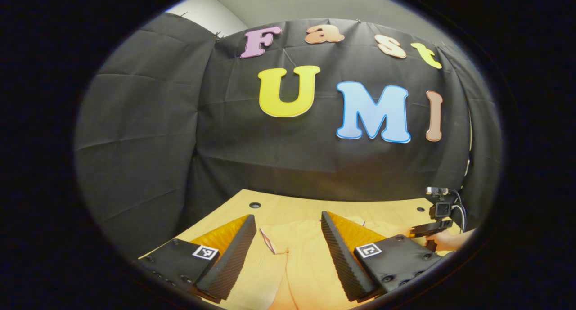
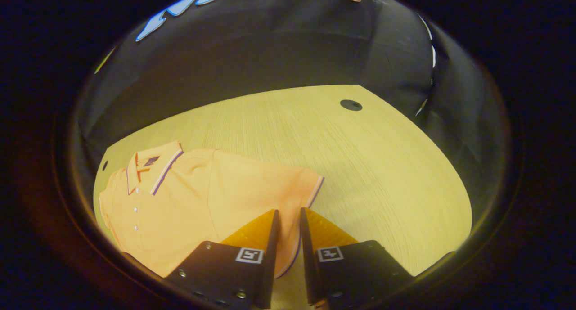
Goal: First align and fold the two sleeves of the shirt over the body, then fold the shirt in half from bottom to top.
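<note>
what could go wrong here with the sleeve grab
The right hand-held gripper has its fingers nearly closed around the edge of the sleeve; a thin pinch could slip when lifted. The left hand-held gripper is open above the shirt, so a one-sided pull may drag the shirt across the table and spoil the alignment.

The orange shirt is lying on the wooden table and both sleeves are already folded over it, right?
Not quite. The orange shirt does lie on the wooden table, but the sleeves are not both folded: in the right gripper view one sleeve is spread out flat to the side, with the right gripper just at its striped edge.
</note>
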A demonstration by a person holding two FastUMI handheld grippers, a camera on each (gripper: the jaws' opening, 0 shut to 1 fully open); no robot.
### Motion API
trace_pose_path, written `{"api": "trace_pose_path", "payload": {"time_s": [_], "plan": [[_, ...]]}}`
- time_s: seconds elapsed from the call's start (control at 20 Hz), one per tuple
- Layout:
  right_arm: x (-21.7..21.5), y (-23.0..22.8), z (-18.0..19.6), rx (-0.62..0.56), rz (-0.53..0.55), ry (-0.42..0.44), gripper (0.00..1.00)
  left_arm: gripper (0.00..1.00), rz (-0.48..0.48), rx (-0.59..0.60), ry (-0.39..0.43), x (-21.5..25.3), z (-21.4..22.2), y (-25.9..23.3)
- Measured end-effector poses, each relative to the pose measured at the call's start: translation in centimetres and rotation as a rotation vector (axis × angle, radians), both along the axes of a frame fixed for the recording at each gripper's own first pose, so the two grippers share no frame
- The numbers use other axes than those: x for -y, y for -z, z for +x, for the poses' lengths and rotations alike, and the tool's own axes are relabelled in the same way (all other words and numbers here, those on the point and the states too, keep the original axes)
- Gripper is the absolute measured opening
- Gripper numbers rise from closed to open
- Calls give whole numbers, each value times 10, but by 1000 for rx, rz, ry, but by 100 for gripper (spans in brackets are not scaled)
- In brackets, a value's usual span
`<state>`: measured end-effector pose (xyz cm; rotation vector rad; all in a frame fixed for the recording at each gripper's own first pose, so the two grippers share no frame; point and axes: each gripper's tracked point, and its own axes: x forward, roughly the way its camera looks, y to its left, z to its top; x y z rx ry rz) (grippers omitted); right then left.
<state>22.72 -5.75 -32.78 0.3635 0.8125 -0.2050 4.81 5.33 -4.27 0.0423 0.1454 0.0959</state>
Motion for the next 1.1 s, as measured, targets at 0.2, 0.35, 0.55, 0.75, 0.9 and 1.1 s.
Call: {"api": "trace_pose_path", "payload": {"time_s": [0.2,0.35,0.55,0.75,0.9,1.1], "plan": [[-6,0,2,18,18,-17,3,94,-1,2,-14,-3,-6,2],[-6,-10,2,43,-13,-36,3,95,-1,6,-24,-4,-11,-1],[-14,-49,8,152,-102,-100,3,94,-9,16,-39,-4,-20,-2],[-43,-80,14,224,-169,-219,3,94,-24,23,-59,-4,-32,2],[-68,-92,15,255,-219,-301,3,95,-21,36,-86,-14,-44,-1],[-102,-94,16,259,-231,-365,3,94,-20,44,-118,-35,-54,-3]]}}
